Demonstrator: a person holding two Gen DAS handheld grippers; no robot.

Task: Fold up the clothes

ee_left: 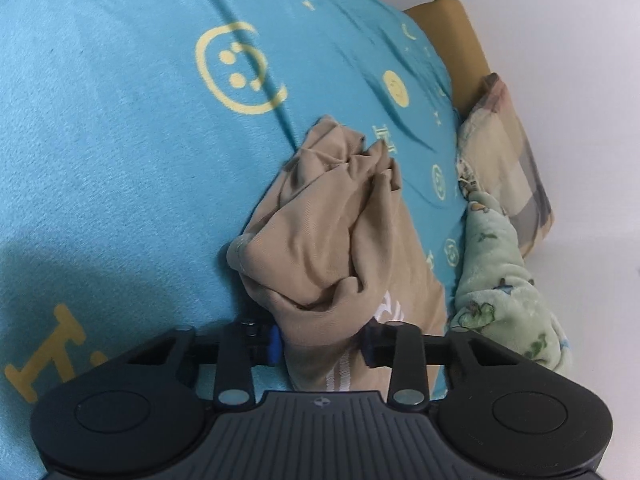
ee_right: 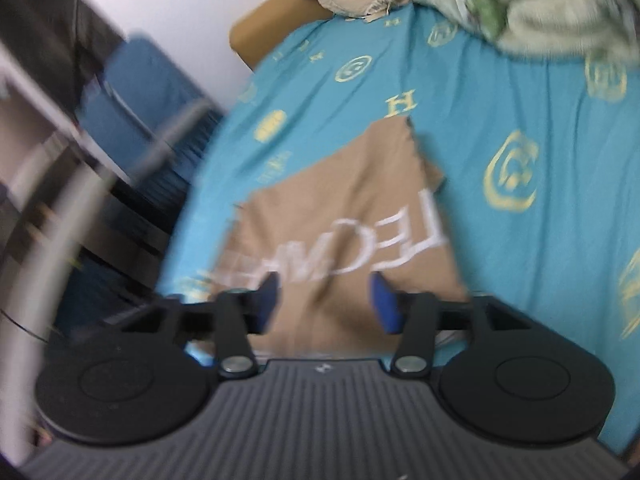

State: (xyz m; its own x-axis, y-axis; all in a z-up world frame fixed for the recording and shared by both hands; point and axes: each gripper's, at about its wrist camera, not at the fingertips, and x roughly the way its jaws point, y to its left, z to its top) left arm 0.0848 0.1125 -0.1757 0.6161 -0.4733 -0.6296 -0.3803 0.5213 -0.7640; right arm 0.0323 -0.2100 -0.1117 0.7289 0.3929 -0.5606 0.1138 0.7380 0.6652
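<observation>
A tan garment with white lettering (ee_left: 332, 240) lies bunched and creased on the turquoise bedsheet (ee_left: 120, 140). My left gripper (ee_left: 322, 340) has its blue pads on either side of a thick bunch of the tan cloth, which fills the gap between them. In the blurred right wrist view the tan garment (ee_right: 340, 208) lies flatter on the sheet (ee_right: 520, 120), white letters facing up. My right gripper (ee_right: 326, 300) is open just above the cloth's near edge, with nothing between its blue pads (ee_right: 384, 300).
A green fleece blanket (ee_left: 504, 280) and a plaid pillow (ee_left: 508, 152) lie along the bed's right side, by a tan headboard (ee_left: 452, 32) and white wall. In the right wrist view, a blue chair (ee_right: 148, 92) and a metal frame (ee_right: 60, 216) stand left of the bed.
</observation>
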